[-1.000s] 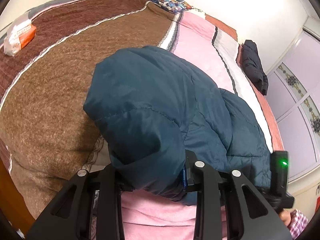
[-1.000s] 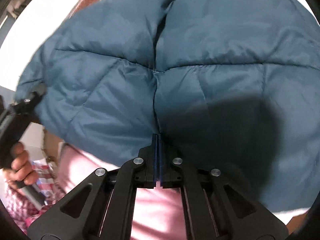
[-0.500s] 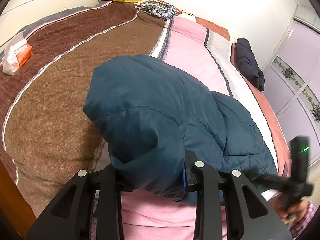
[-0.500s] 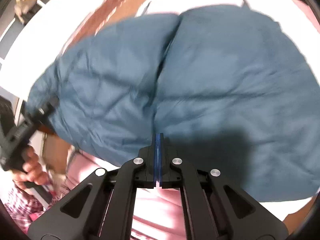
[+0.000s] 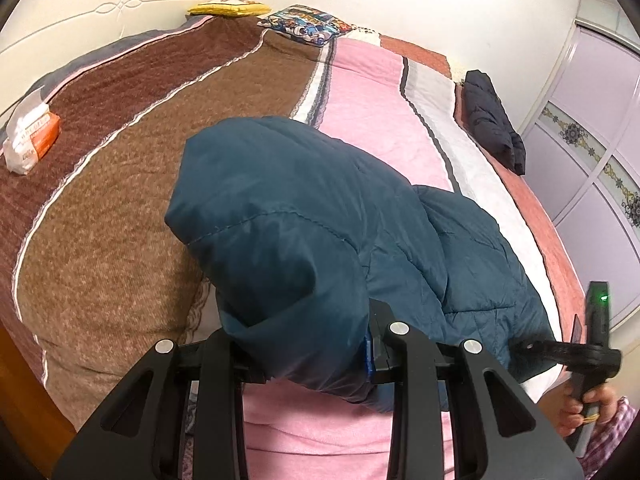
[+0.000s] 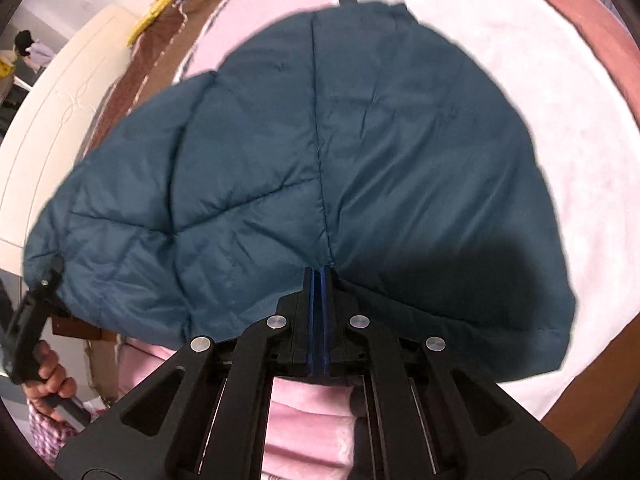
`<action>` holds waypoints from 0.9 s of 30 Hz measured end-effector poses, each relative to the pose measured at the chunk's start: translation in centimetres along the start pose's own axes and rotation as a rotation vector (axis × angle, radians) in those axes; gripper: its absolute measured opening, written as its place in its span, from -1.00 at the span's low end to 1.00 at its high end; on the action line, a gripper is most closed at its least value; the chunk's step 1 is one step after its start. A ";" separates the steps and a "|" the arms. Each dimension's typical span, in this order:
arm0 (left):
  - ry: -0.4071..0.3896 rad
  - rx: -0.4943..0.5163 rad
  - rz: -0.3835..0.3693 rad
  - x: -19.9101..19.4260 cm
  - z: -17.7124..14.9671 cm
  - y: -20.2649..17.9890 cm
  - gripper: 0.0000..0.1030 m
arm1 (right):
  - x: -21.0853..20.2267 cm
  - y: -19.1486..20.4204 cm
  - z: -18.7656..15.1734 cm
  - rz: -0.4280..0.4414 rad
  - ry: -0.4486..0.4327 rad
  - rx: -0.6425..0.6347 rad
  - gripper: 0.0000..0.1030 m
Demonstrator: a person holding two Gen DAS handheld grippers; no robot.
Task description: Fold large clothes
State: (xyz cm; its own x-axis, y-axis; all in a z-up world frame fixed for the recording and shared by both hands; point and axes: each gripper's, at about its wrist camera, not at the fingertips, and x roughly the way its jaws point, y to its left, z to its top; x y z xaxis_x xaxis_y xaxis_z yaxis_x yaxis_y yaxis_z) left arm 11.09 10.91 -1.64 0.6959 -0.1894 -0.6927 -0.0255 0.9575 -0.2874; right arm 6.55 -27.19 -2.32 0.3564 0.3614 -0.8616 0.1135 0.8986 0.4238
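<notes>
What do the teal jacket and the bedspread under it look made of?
Teal jacket: likely thin nylon or polyester shell, slight sheen, stitched quilt lines, puffy fill. Bedspread: looks like soft fleece or chenille, matte, nubby pile in brown and pink stripes.

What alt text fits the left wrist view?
The left claw grips a bunched teal jacket lying on a striped bed. The right claw holds its far edge; a dark garment lies beyond.

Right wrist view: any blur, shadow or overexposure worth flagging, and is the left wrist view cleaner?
Right wrist: jacket edges smeared, dark shadow on its lower right, white blanket blown out. Left wrist: sharp, evenly lit, jacket stitching crisp; fisheye bending in both.
</notes>
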 end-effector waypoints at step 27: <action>-0.104 0.574 -0.255 -3.0 -0.5 -19.9 -0.40 | 1.9 -5.1 -0.9 0.171 -0.010 0.027 -0.93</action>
State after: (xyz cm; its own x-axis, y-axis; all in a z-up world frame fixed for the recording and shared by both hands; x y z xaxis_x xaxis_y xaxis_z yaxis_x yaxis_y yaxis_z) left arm 9.20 -7.70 5.81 0.6960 -0.4320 -0.5735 0.5186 0.8549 -0.0145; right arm 5.79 -30.85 -6.35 0.3814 0.5061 -0.7735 0.0753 0.8170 0.5717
